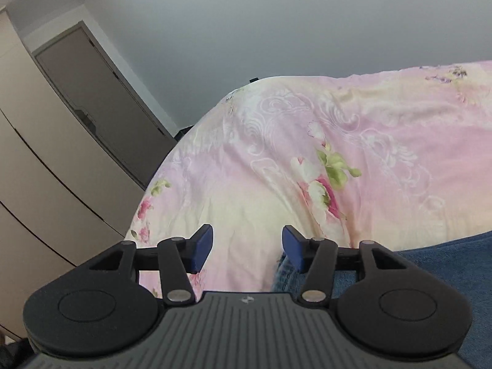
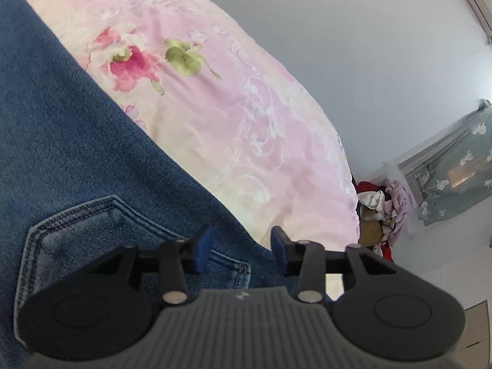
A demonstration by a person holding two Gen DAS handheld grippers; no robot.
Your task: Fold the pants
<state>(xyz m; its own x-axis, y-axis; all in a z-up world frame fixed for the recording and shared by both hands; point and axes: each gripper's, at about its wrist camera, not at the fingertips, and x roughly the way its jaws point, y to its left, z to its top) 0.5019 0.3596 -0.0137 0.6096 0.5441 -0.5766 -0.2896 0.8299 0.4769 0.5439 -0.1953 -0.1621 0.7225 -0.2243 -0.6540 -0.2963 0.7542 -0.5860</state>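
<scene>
Blue denim pants [image 2: 67, 141] lie flat on a pink floral bedspread [image 2: 215, 98]; a back pocket [image 2: 101, 224] shows near my right gripper. My right gripper [image 2: 241, 250] is open and empty, low over the pants' edge beside the pocket. In the left wrist view the pants [image 1: 446, 264] fill the lower right, with a frayed edge by the right finger. My left gripper [image 1: 247, 247] is open and empty, over the bedspread [image 1: 307, 160] at the pants' edge.
A beige wardrobe [image 1: 37, 166] and a grey door [image 1: 101, 98] stand left of the bed. Right of the bed lie a pile of clothes [image 2: 381, 209] and a grey patterned cloth [image 2: 452, 169] by the wall.
</scene>
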